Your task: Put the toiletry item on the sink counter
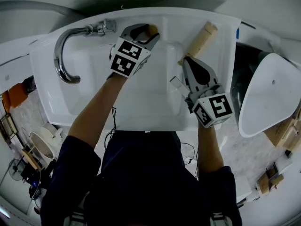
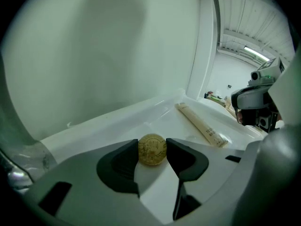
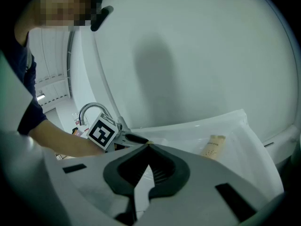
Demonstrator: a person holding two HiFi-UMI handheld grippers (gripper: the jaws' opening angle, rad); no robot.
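Observation:
A small round golden toiletry item (image 2: 152, 149) sits between the pads of my left gripper (image 2: 153, 157), and both pads touch its sides. In the head view this gripper (image 1: 149, 32) holds the item (image 1: 153, 29) over the back ledge of the white sink (image 1: 141, 98), right of the tap. A beige tube (image 1: 202, 40) lies flat on the ledge at the back right. My right gripper (image 1: 186, 61) hovers just in front of the tube's near end, its jaws shut with nothing in them. In the right gripper view, its jaws (image 3: 148, 147) meet at the tips and the tube (image 3: 214, 146) lies ahead to the right.
A curved chrome tap (image 1: 66, 51) rises at the sink's back left. A white oval fixture (image 1: 268, 93) stands to the right of the sink. A wall runs close behind the ledge. Cables and clutter lie on the floor at the left (image 1: 28, 154).

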